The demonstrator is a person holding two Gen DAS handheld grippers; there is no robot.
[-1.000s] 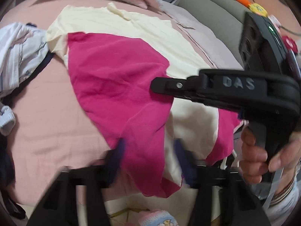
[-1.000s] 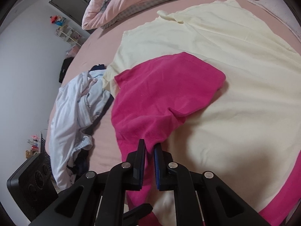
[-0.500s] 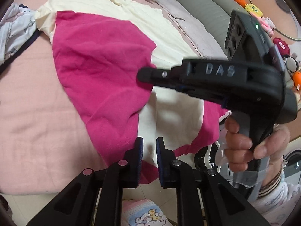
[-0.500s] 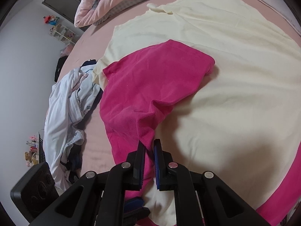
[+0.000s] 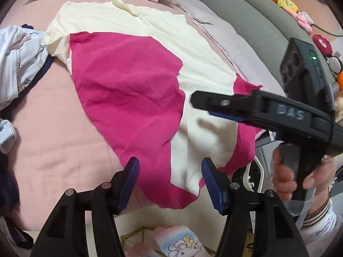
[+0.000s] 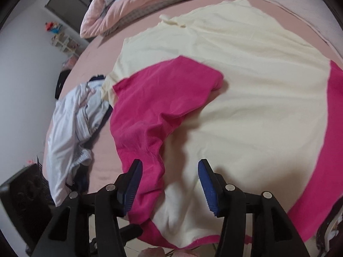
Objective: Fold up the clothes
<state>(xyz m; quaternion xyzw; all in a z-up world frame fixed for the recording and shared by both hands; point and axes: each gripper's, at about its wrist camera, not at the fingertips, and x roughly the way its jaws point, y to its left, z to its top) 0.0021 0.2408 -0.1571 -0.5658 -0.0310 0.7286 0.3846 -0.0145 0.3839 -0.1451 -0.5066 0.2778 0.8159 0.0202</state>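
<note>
Left wrist view: my left claw (image 5: 170, 177) stands spread, its jaws having just been opening, and nothing is pinched between the blue pads (image 5: 131, 178). The pink-and-cream garment (image 5: 133, 90) lies under it at the near edge of the bed (image 5: 53, 128), its pink flap laid over the cream so the fold can settle. My right claw (image 5: 214, 107) hovers above the cream at the right, held in my right hand (image 5: 300, 177).

Right wrist view: my right claw (image 6: 169, 180) has likewise just been opening and grips nothing. The garment's hem drapes over the near edge. A pile of pale clothes (image 6: 75, 124) waits toward the left edge, I judge for later.
</note>
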